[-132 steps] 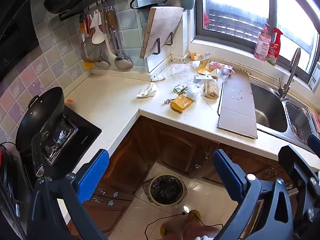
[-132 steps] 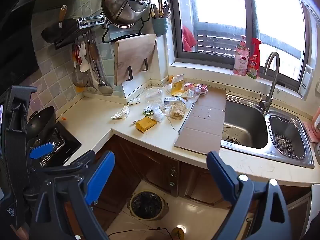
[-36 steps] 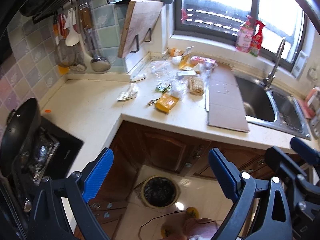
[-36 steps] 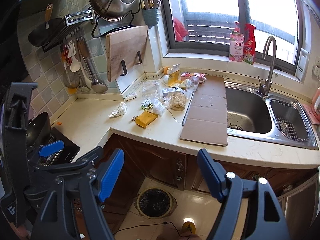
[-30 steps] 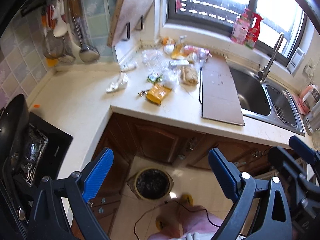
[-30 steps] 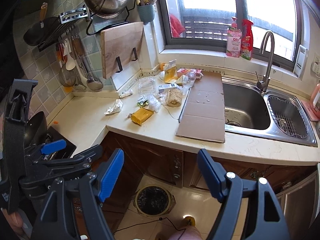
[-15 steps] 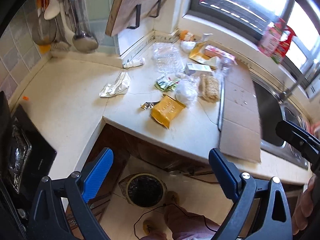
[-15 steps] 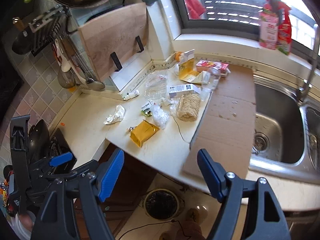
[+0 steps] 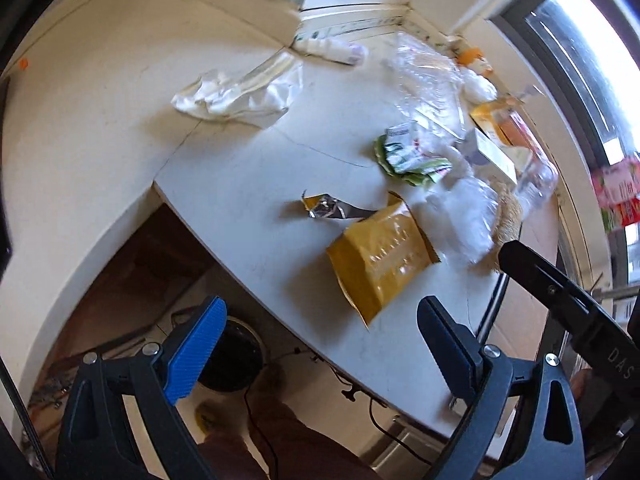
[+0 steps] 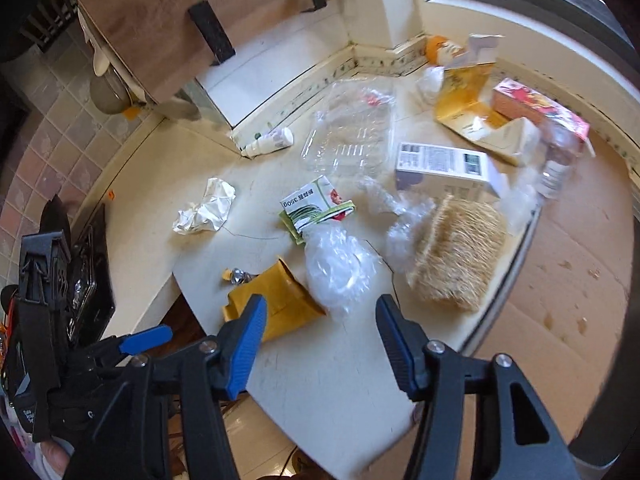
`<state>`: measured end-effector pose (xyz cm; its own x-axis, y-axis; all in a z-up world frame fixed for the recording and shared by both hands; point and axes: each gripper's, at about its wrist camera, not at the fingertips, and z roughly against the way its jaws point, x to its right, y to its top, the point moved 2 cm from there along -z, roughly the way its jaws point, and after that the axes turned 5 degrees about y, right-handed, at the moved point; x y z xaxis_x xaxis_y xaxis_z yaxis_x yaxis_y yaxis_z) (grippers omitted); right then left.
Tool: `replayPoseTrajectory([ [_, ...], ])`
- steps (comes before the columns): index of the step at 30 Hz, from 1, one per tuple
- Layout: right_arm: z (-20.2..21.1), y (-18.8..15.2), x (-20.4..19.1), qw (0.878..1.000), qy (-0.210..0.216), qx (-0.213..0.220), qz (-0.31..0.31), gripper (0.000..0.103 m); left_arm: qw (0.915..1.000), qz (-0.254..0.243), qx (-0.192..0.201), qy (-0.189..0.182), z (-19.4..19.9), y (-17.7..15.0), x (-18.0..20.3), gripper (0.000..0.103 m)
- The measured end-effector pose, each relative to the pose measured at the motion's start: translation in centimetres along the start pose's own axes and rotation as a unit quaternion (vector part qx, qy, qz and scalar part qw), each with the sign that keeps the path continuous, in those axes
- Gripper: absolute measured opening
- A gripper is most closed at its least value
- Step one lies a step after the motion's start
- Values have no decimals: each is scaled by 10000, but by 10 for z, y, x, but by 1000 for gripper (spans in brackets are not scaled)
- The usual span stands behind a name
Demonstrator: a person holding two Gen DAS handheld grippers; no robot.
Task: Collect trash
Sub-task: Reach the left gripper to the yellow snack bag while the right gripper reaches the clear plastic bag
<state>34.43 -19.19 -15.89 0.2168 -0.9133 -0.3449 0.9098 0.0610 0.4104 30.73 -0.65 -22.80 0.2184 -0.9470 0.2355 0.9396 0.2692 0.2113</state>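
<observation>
**Two claws over the messy counter**

The flat yellow paper pouch (image 10: 276,304) lies near the front edge of the pale stone counter (image 9: 248,184). Its long side runs slanted, and its torn open end points toward the small shiny foil scrap (image 9: 328,210) just beside it. A puffy clear plastic bag (image 10: 340,268) touches the pouch. Behind sit a crinkly green and white packet (image 10: 316,206), a crumpled white paper (image 10: 206,208) and a rough straw-coloured bundle (image 10: 456,256).

The right gripper (image 10: 320,344) has just been closing, but its jaws are apart, with nothing squeezed. The left gripper (image 9: 320,340) is wide apart and empty.
</observation>
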Motion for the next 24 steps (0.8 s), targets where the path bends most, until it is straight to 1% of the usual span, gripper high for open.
replayPoseTrajectory([
  [2,1,4,6,10000,75,26,-49,57,9999,36,-25,93,-6,1,-1,95],
  [5,6,13,22,9998,26,65,-163,57,9998,12,-94,193,-14,3,-2,95],
  [9,13,26,43,9994,106,138,-309,57,9997,46,-145,169,-24,12,0,95],
  [12,8,27,40,9997,154,59,-197,57,9995,98,-242,187,-34,18,4,95],
  [13,3,27,38,9998,159,8,-145,57,9993,87,-183,305,-34,19,7,95],
  [14,-3,26,33,9998,178,-70,-84,57,9993,39,-123,348,-33,20,8,95],
  [16,-13,23,26,9995,246,-192,-3,57,9995,-74,-107,298,-33,22,13,92],
  [17,-17,22,23,9994,273,-233,28,57,9993,-104,-102,345,-34,23,16,91],
  [19,-27,21,17,9990,273,-339,89,53,9989,-193,-83,421,-35,24,21,88],
  [20,-32,21,15,9988,277,-400,103,48,9987,-243,-70,439,-35,24,23,87],
  [21,-36,20,13,9985,279,-455,106,42,9985,-291,-43,459,-35,24,26,83],
  [22,-41,20,13,9981,278,-536,87,38,9984,-327,-24,455,-35,24,28,78],
  [23,-44,19,14,9978,297,-582,56,35,9984,-364,-9,433,-35,24,29,75],
  [24,-45,19,14,9978,313,-586,32,35,9984,-402,-5,394,-35,25,31,70],
])
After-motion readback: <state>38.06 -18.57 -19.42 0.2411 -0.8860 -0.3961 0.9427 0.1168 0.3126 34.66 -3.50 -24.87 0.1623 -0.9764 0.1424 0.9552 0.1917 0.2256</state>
